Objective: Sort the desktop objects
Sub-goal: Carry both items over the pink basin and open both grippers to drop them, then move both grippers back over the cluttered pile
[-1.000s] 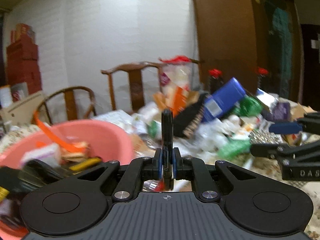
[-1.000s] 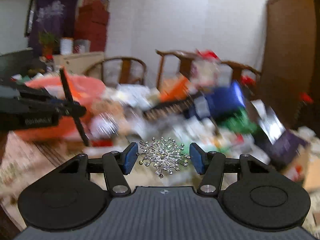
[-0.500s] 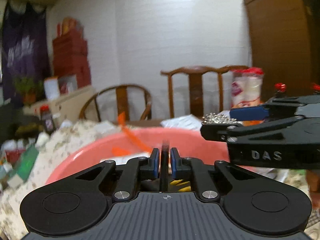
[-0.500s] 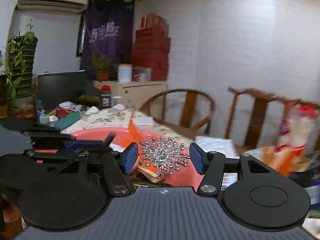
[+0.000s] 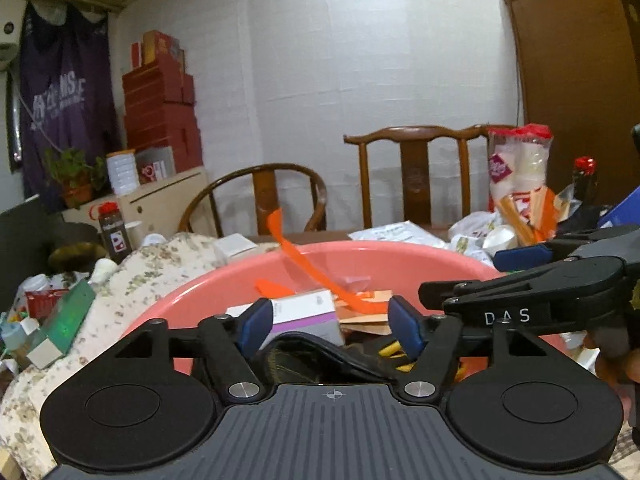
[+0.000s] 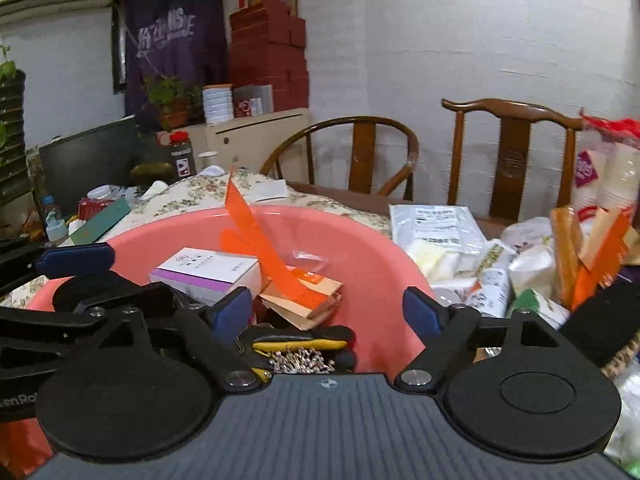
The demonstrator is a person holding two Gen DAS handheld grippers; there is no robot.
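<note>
A pink plastic basin (image 5: 384, 256) (image 6: 360, 236) holds a white and purple box (image 5: 308, 314) (image 6: 208, 270), an orange strip (image 6: 260, 248), cardboard pieces and a black flat object (image 5: 320, 360). The silver snowflake brooch (image 6: 300, 360) lies in the basin on black and yellow items. My left gripper (image 5: 326, 326) is open and empty over the basin's near side. My right gripper (image 6: 326, 314) is open and empty above the brooch. It also shows at the right of the left wrist view (image 5: 520, 276).
A heap of bags, packets and cups (image 6: 540, 256) lies right of the basin. A flowered cloth (image 5: 132, 276) with a green box (image 5: 64, 324) lies to its left. Two wooden chairs (image 5: 420, 176) stand behind the table. Red boxes (image 6: 268, 48) are stacked by the wall.
Both grippers opened over the basin. The left let go of the thin black object and the right let go of the silver brooch; both now lie in the basin.
</note>
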